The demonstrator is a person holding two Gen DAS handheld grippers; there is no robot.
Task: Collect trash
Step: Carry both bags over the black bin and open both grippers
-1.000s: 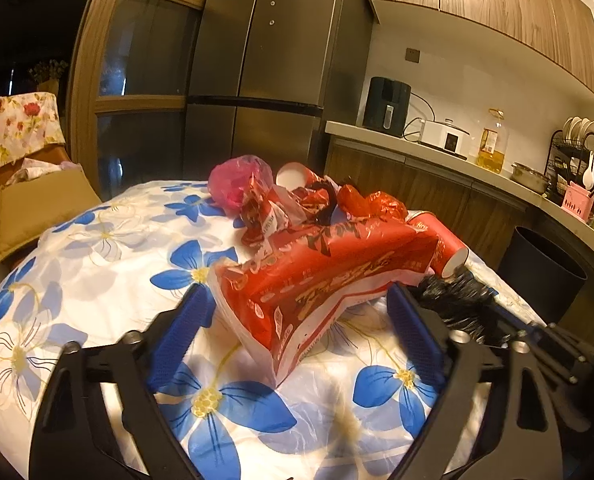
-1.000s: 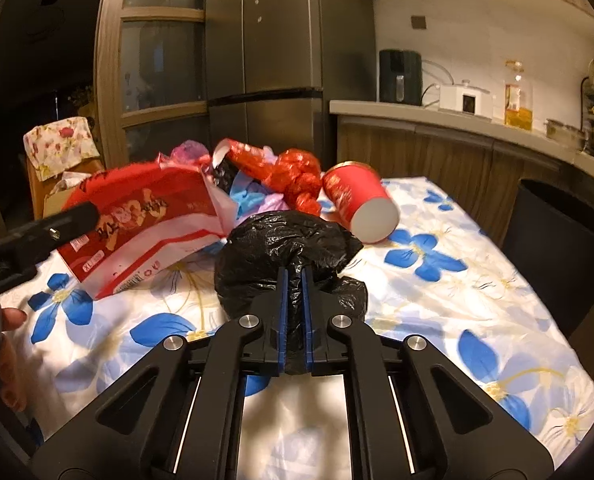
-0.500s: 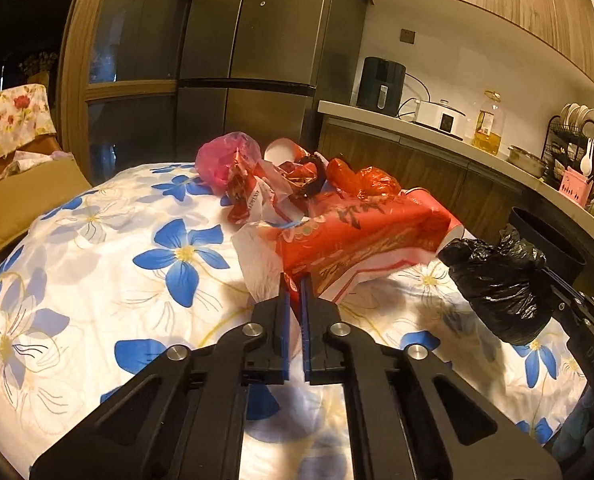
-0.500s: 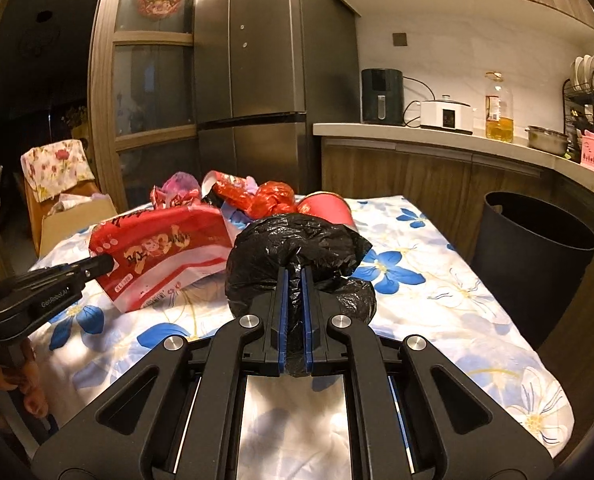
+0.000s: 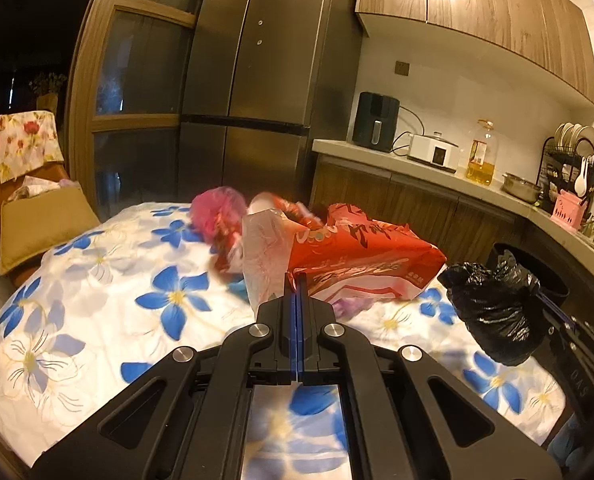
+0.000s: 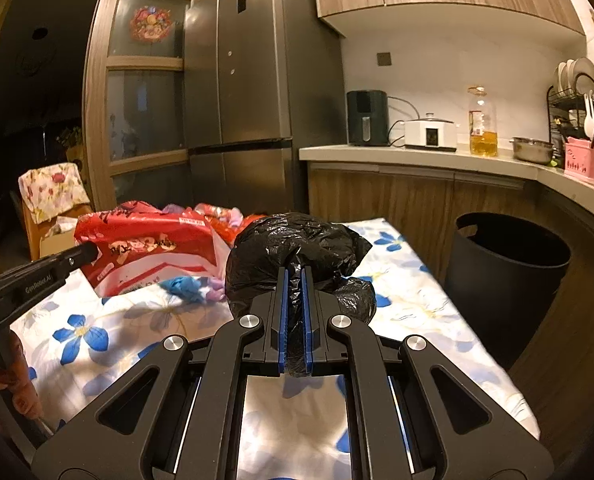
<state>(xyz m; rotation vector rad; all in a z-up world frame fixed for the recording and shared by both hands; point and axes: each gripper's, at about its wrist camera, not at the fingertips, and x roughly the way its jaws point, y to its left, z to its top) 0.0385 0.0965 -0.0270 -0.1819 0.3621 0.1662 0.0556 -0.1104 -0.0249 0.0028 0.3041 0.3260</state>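
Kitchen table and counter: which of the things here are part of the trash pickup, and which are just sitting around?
Part of the job:
- red wrapper, pinched by the left gripper
- black trash bag, held in the right gripper
- black bin
- pink bag in the pile

Just sitting around:
- air fryer
- oil bottle
- dish rack

The pile of crumpled pink and red wrappers (image 5: pixel 233 224) behind the large red-and-white printed plastic package (image 5: pixel 357 256) is motion-blurred in the left wrist view, so single pieces cannot be told apart. That package hides most of the pile in both views. In the right wrist view the knotted black plastic rubbish bag (image 6: pixel 297 256) covers the flowered tablecloth (image 6: pixel 97 332) behind it, and the print on the package is too small to read. The person's hand (image 6: pixel 13 380), left of the package, is cut off by the picture's edge.
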